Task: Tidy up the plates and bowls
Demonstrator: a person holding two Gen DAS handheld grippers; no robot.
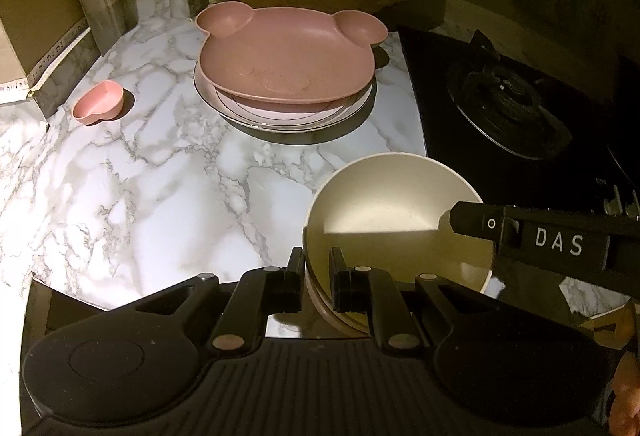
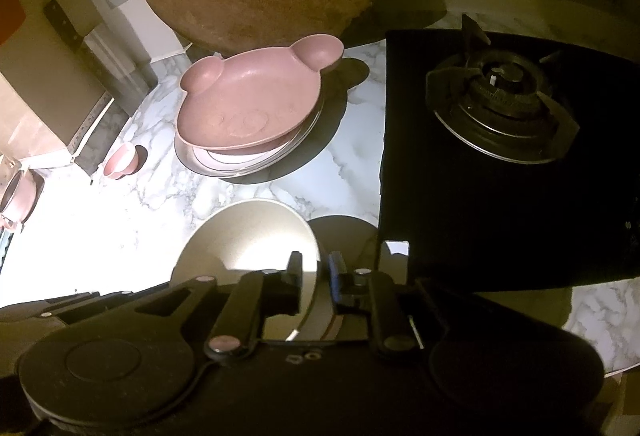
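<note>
Left wrist view: left fingers [image 1: 316,268] pinch the cream bowl's [image 1: 384,204] near rim on the counter [image 1: 140,196]; right fingers [image 2: 316,268] straddle its far rim, slightly parted, grip unclear.

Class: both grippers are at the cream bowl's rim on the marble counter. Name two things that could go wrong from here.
1. The left gripper pinches one edge of the round cream bowl; lifted that way, it may tilt and slip.
2. The bear-shaped pink plate sits off-centre on the round white plates; a bowl added on top could rock.
</note>
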